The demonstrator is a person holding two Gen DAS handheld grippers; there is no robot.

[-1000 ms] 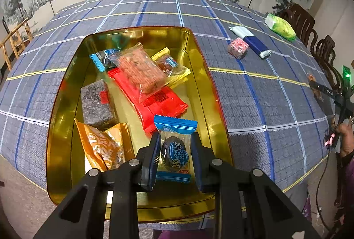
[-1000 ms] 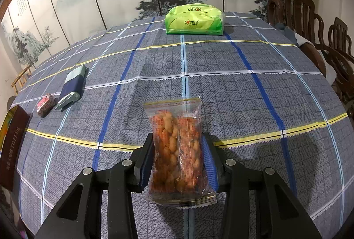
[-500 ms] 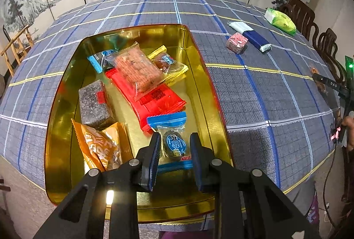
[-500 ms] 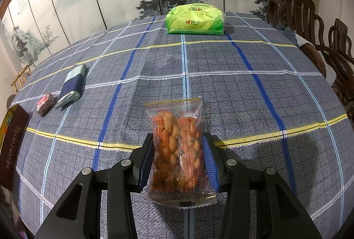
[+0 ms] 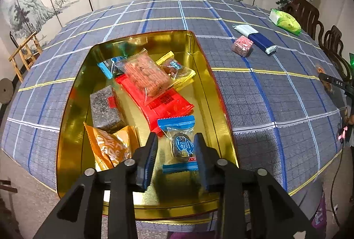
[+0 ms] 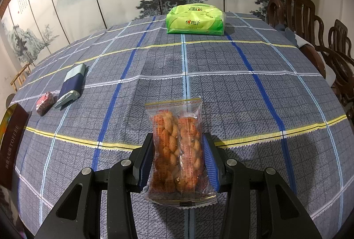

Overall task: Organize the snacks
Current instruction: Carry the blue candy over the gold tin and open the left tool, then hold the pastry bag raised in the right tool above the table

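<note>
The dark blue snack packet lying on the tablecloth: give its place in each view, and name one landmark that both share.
Left wrist view: the dark blue packet lies upper right, just beyond the small pink packet.
Right wrist view: the dark blue packet lies at middle left, right of the pink packet.
Shared landmark: the green tissue pack.

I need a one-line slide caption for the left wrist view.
Left hand-held gripper, jaws just opened, releases a blue-wrapped candy into the gold tin.

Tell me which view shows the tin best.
The left wrist view: the tin lies whole, open, its snacks visible. The right wrist view catches only a sliver of its side at the left edge.
</note>
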